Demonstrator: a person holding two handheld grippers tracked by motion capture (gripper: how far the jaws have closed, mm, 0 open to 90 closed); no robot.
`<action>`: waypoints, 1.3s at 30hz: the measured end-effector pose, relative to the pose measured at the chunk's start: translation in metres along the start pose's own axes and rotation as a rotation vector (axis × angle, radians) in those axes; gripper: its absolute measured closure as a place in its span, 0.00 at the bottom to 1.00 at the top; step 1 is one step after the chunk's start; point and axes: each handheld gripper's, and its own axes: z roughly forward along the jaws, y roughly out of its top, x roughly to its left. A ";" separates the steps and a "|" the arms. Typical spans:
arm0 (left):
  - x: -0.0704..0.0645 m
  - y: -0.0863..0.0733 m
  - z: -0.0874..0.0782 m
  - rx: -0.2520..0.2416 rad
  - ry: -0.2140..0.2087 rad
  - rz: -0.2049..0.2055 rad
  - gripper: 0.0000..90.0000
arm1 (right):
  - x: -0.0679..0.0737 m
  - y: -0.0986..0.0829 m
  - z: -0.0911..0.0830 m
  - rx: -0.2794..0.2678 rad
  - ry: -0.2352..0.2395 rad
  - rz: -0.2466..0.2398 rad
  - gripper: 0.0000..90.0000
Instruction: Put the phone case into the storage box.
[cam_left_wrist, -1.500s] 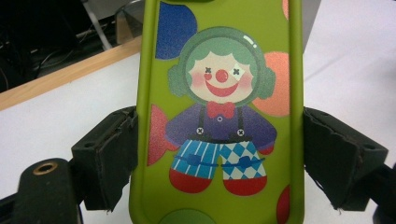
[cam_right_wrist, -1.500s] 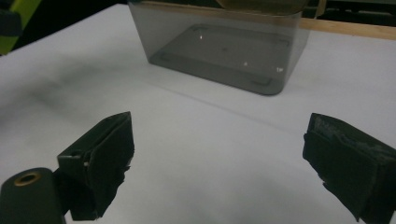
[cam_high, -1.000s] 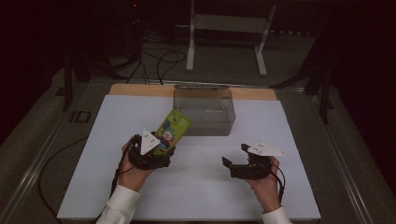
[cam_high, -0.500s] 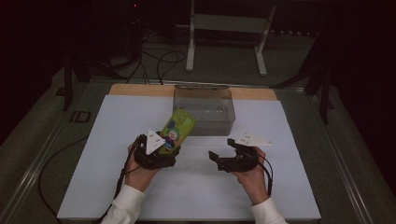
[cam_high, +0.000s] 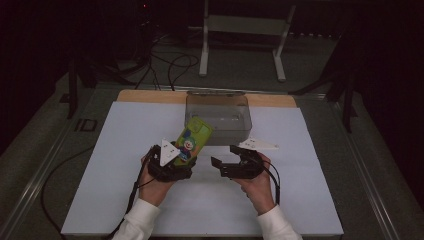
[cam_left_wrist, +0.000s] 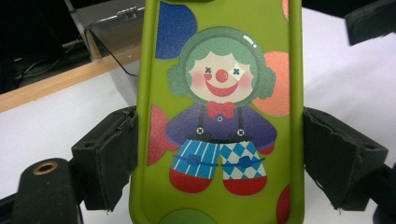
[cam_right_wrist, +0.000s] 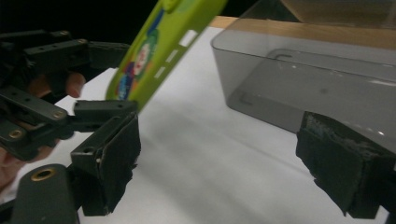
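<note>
Holding a green phone case by its near end, the left gripper is clenched across the case's two long edges; in the left gripper view the pads press both sides of the case, clown print facing the camera. The case tilts up and away toward the far right, clear of the white table, its far end just in front of the grey bin. The right gripper hangs just right of the left one with jaws spread wide and nothing between them, pointing left toward the case. This looks like a handover or a two-handed carry into the bin. The next move likely calls for the right gripper to slide left, straddle the free upper part of the case, and close before the left lets go.
</note>
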 end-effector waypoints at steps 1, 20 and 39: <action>0.000 0.000 0.000 0.000 0.000 0.000 0.18 | 0.000 0.000 0.000 0.000 0.000 0.000 0.15; -0.010 -0.005 0.004 -0.016 -0.001 -0.021 0.18 | 0.011 0.007 0.019 -0.031 0.077 0.055 0.40; -0.016 -0.010 0.003 -0.072 0.003 -0.095 0.18 | 0.013 0.004 0.033 -0.035 0.143 0.169 0.61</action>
